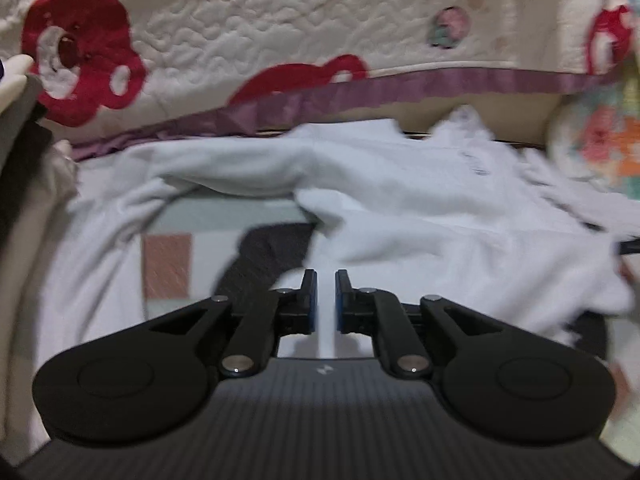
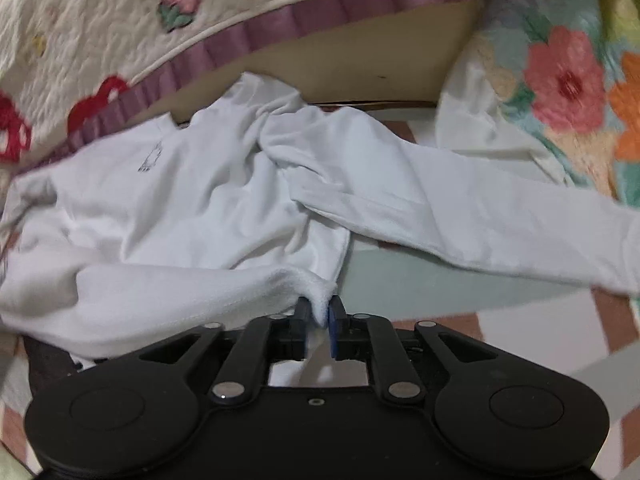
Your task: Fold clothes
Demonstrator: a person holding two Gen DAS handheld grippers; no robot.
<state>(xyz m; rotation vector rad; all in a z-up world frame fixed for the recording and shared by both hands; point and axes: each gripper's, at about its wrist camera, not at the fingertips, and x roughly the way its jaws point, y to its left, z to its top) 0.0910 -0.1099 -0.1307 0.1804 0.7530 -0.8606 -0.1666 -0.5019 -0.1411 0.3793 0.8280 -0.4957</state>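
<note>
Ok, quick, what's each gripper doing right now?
Left gripper: shut on the shirt.
Right gripper: shut on the shirt's edge.

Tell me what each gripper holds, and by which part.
Both the left gripper and the right gripper pinch the white long-sleeved top at its near edge.

This looks like a home bedroom: a cream quilted bedspread [image 1: 248, 24] with red bear figures and a purple border [image 2: 280, 20], a flowered cushion [image 2: 568, 80], and a patchwork blanket [image 2: 520, 320] underneath.
</note>
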